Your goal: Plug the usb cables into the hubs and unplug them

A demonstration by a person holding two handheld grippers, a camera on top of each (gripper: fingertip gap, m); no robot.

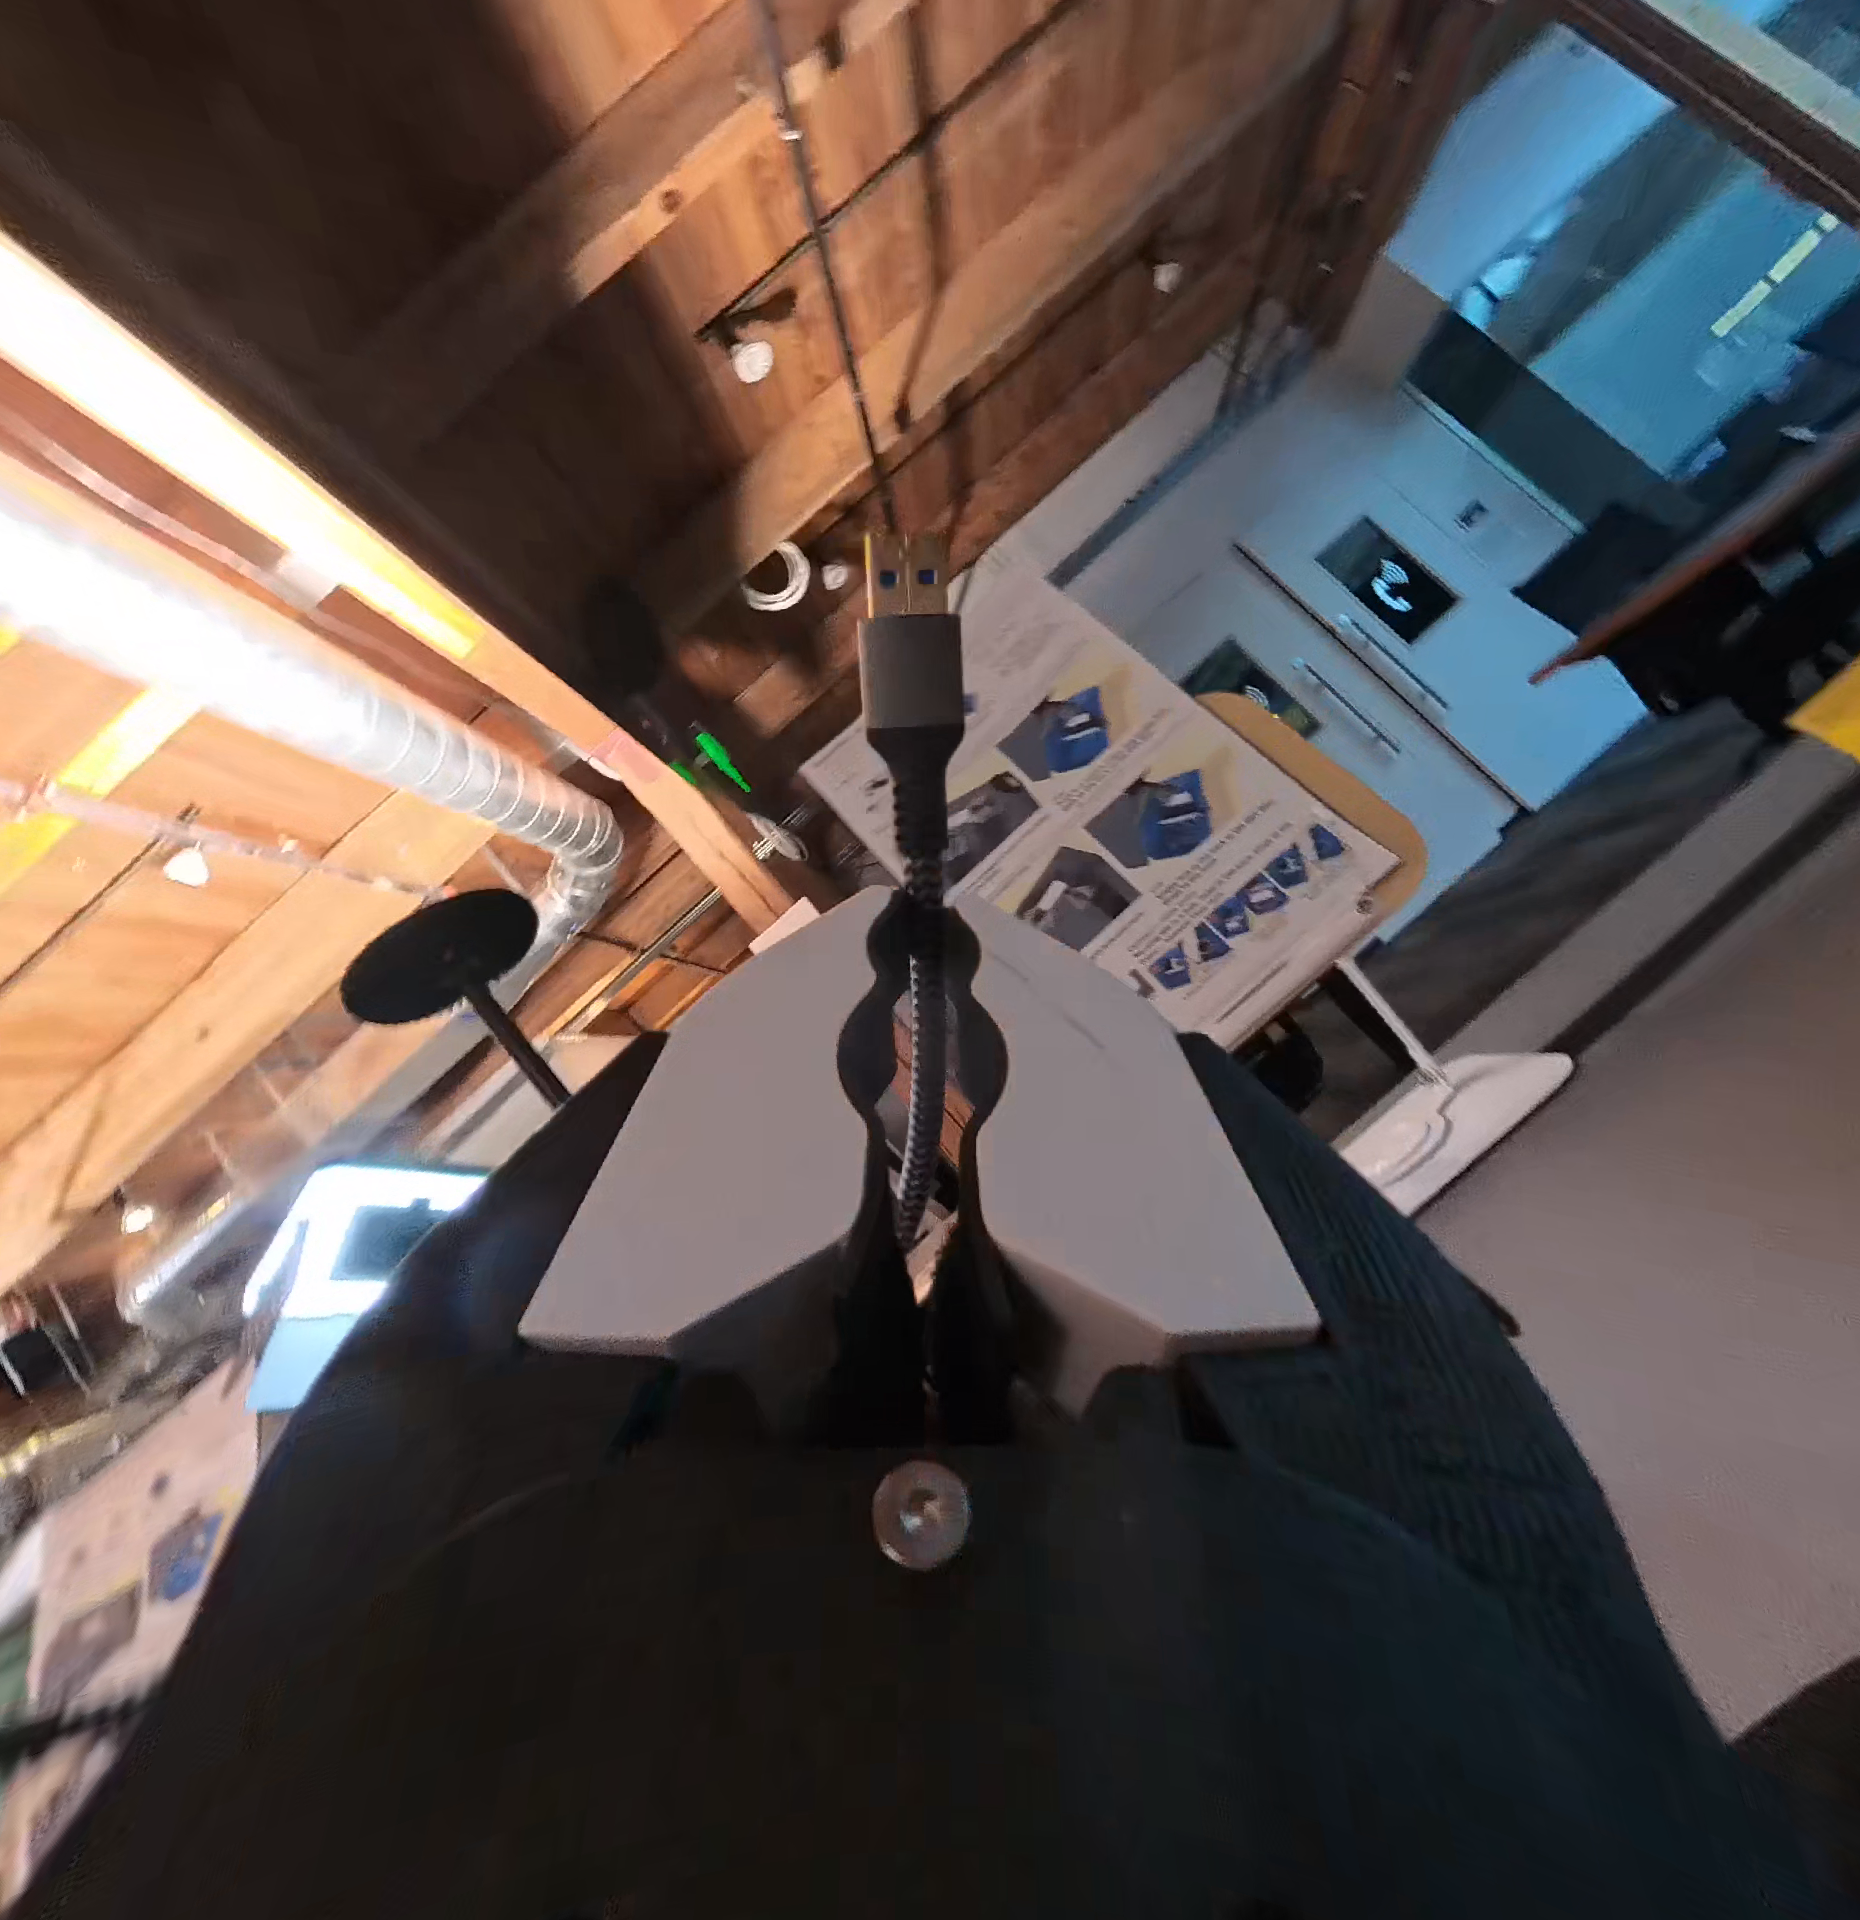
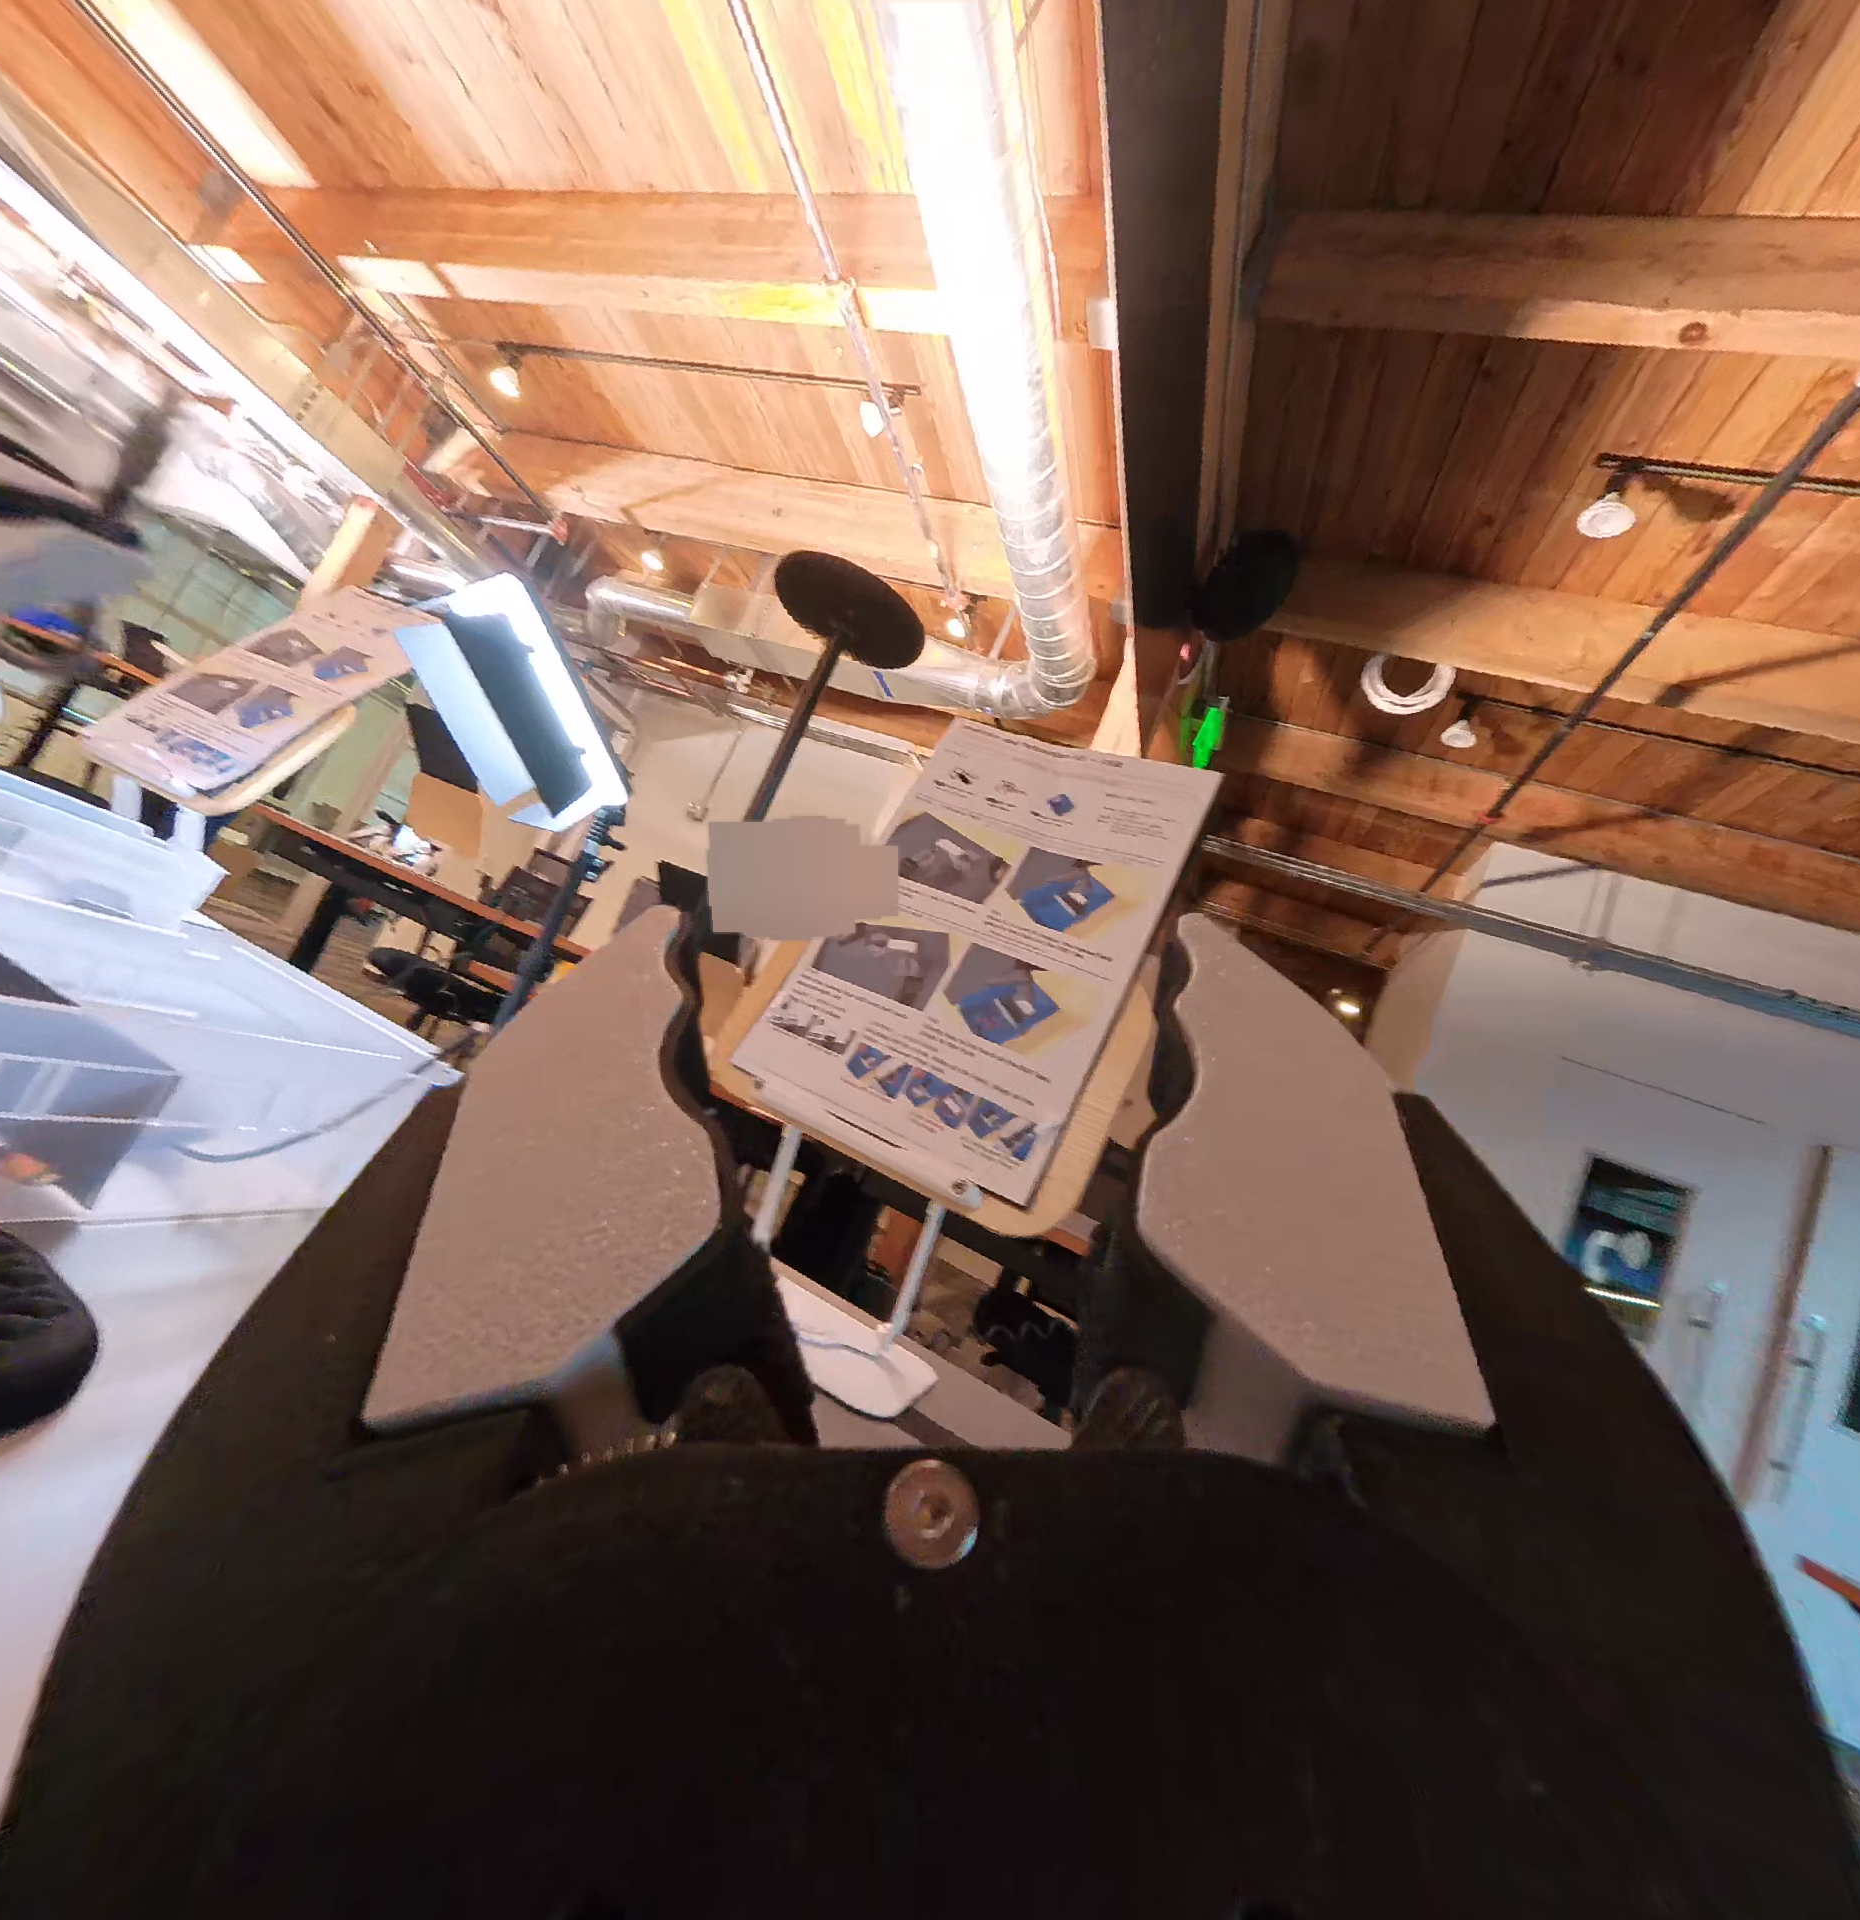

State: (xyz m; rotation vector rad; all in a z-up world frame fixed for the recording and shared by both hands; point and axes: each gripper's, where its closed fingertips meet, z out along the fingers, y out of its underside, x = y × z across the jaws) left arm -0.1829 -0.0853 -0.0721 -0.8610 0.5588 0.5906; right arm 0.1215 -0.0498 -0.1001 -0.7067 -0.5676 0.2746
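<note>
In the left wrist view my left gripper (image 1: 921, 914) is shut on a black braided usb cable (image 1: 924, 997). The cable's grey plug (image 1: 905, 665) with its metal tip sticks out beyond the fingertips and points up toward the wooden ceiling. In the right wrist view my right gripper (image 2: 921, 935) is open and empty, its grey fingers (image 2: 583, 1101) wide apart and tilted upward. No hub shows in either view.
A printed instruction sheet on a wooden stand (image 2: 1009, 966) stands ahead of the right gripper and also shows in the left wrist view (image 1: 1134, 821). Clear plastic bins (image 2: 126, 987) sit on a white table at the left. A light panel (image 2: 510, 707) and a black disc on a pole (image 2: 848, 623) stand behind.
</note>
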